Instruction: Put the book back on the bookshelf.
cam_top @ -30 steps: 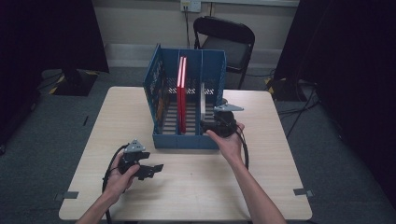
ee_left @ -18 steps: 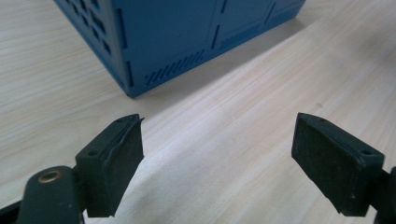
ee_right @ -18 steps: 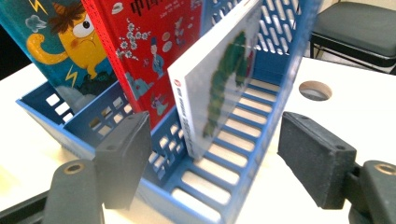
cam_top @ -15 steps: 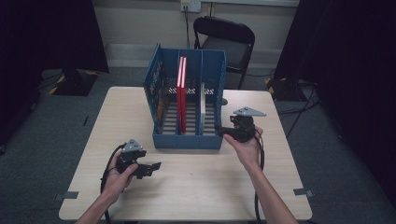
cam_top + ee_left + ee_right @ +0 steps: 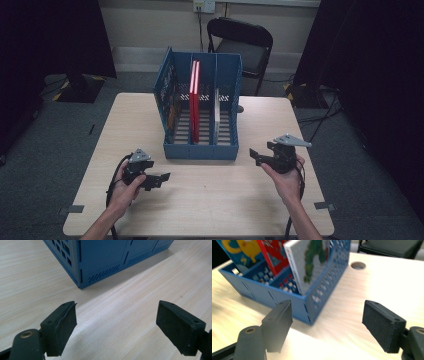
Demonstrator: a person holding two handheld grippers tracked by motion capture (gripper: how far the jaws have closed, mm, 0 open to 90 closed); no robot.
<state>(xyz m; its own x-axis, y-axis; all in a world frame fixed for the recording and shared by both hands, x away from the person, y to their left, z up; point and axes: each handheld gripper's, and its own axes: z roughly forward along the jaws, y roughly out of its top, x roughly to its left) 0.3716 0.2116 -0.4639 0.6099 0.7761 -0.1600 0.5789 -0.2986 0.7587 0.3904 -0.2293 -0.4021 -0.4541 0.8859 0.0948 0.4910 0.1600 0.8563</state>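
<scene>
A blue file rack [image 5: 202, 105] stands on the wooden table [image 5: 215, 200], open side up. A red book [image 5: 194, 100] sits upright in its middle slot and a white book [image 5: 217, 107] in its right slot. The right gripper view shows the white book [image 5: 309, 262] with a green picture, the red book [image 5: 273, 255] and a blue-and-yellow one [image 5: 239, 250]. My right gripper [image 5: 256, 156] [image 5: 327, 315] hovers right of the rack's front corner, open and empty; its jaws have just been opening. My left gripper [image 5: 162, 178] [image 5: 117, 315] rests open near the rack's front left corner [image 5: 82, 282], holding nothing.
A black folding chair [image 5: 245, 47] stands behind the table. A round cable hole [image 5: 358, 265] lies in the tabletop right of the rack. Cables trail from both grippers toward the near edge. Bare tabletop stretches in front of the rack.
My right gripper has pulled away from the rack's right slot, moving right and toward the person, its jaws wider. The left gripper has stayed put.
</scene>
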